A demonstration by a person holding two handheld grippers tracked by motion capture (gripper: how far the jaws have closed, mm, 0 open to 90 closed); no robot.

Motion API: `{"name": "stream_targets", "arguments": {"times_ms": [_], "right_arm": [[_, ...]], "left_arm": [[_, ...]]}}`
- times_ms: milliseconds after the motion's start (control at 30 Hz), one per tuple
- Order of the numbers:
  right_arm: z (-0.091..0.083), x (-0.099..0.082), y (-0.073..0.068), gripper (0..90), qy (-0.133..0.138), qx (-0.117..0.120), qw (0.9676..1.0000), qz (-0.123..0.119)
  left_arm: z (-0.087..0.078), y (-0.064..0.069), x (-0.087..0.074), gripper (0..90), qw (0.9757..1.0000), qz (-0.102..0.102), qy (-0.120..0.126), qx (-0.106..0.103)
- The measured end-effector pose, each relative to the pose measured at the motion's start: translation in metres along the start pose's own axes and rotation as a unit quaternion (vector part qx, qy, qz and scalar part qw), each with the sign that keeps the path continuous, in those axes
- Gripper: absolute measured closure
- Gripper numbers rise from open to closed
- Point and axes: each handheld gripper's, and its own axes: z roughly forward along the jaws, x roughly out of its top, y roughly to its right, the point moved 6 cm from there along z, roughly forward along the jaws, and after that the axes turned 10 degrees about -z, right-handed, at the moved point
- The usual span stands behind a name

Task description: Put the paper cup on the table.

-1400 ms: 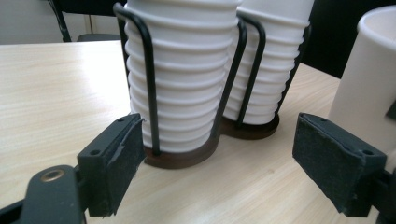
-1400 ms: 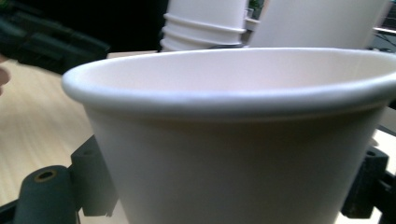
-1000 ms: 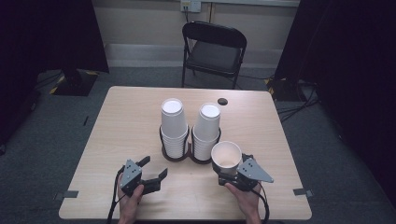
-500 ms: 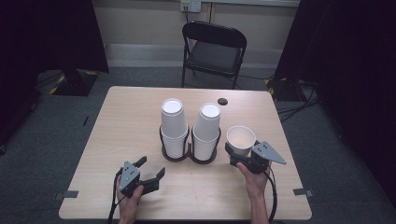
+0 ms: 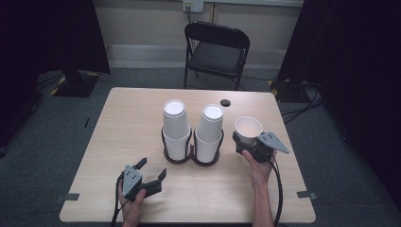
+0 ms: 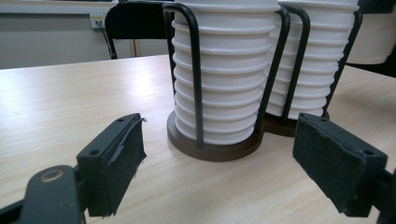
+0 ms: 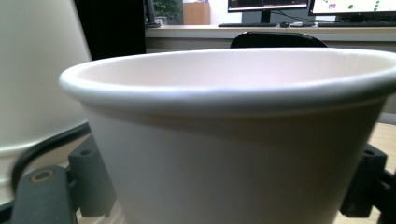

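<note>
Looking down, high view: a pale wooden bench (image 5: 127,137) carries a black wire double holder on dark round bases (image 5: 193,153) near its middle, with two stacks of white ridged paper cups (image 5: 176,125) standing upright in its two rings.
Right side, high view: the right gripper (image 5: 247,142) grasps a single white paper cup (image 5: 248,128) upright, mouth up, just beside the right-hand stack and apart from it; a hand (image 5: 259,166) holds the gripper from below.
Left side, high view: the left gripper (image 5: 150,176) sits near the bench's front edge, well apart from the holder, fingers spread and empty.
Background, high view: a black folding chair (image 5: 216,52) stands beyond the far edge; a small dark round object (image 5: 225,102) lies near that edge.
Left gripper view: two black padded fingers (image 6: 116,161) stand wide apart with nothing between them, aimed at the holder (image 6: 195,74) and its cup stacks (image 6: 224,79) just ahead on the bench (image 6: 60,102).
Right gripper view: the single cup (image 7: 243,140) sits close up between the fingers (image 7: 91,179), which press its sides; one cup stack (image 7: 32,74) rises at the left, and the chair's top (image 7: 278,39) shows behind the rim.
</note>
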Motion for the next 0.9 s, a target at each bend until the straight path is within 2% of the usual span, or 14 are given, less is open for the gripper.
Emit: {"name": "stream_targets", "arguments": {"times_ms": [167, 267, 333, 433, 500, 633, 733, 900], "right_arm": [[0.010, -0.008, 0.006, 14.1, -0.008, -0.004, 0.9998, 0.015], [0.016, -0.015, 0.011, 14.1, -0.018, -0.004, 0.9995, 0.024], [0.019, -0.018, 0.012, 14.0, -0.019, -0.006, 0.9993, 0.032], [0.024, -0.021, 0.013, 13.9, -0.019, -0.006, 0.9990, 0.041], [0.030, -0.023, 0.014, 13.8, -0.036, -0.003, 0.9988, 0.032], [0.039, -0.024, 0.012, 13.8, -0.048, 0.002, 0.9987, 0.019], [0.044, -0.031, 0.013, 13.8, -0.066, 0.004, 0.9976, 0.019], [0.047, -0.043, 0.017, 13.6, -0.085, 0.005, 0.9961, 0.026]], "left_arm": [[0.000, 0.001, 0.000, 16.3, 0.9999, 0.014, -0.001, 0.009], [0.000, 0.001, 0.000, 16.3, 1.0000, 0.009, -0.001, 0.002], [0.000, 0.000, 0.000, 16.2, 1.0000, 0.001, 0.000, 0.005], [0.000, 0.000, 0.000, 16.1, 0.9999, 0.000, 0.004, 0.011], [0.000, -0.001, 0.000, 16.2, 1.0000, -0.001, 0.002, 0.009], [-0.001, 0.000, 0.000, 16.2, 1.0000, -0.001, 0.004, 0.005], [0.000, -0.001, 0.000, 16.2, 0.9999, 0.002, 0.003, 0.011], [0.000, 0.000, 0.000, 16.2, 1.0000, 0.001, 0.001, 0.007]]}}
